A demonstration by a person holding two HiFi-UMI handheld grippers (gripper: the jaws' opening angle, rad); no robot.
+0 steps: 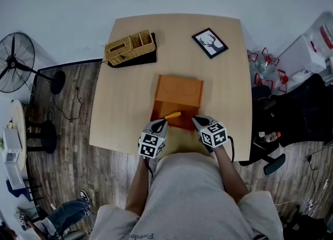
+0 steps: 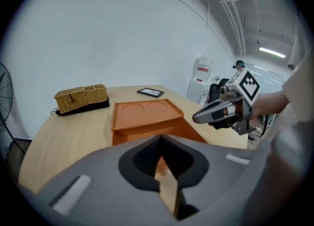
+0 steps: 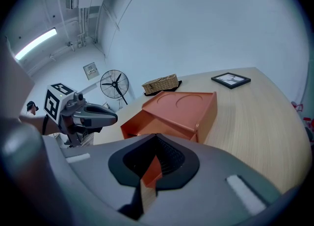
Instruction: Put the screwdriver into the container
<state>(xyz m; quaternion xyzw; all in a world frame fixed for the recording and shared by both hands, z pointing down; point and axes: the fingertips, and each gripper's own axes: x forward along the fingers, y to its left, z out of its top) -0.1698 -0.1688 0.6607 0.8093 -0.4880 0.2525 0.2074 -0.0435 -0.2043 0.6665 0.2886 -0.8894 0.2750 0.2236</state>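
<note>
An orange container [image 1: 179, 90] stands mid-table, its top showing two round recesses and its lower part pulled out toward me. A screwdriver [image 1: 173, 114] with a yellow handle lies across that pulled-out part. My left gripper [image 1: 161, 124] is just in front and left of the handle, jaws together and nothing visible between them [image 2: 161, 139]. My right gripper [image 1: 197, 122] is at the container's near right corner, also shut and empty [image 3: 156, 138]. Each gripper shows in the other's view as a closed pointed tip. The screwdriver is hidden in both gripper views.
A wicker basket [image 1: 130, 48] sits at the table's far left and a framed picture [image 1: 210, 42] at the far right. A standing fan [image 1: 15, 62] is on the floor to the left. Bags and clutter [image 1: 291, 103] crowd the right side. The table's near edge [image 1: 112, 148] is right before me.
</note>
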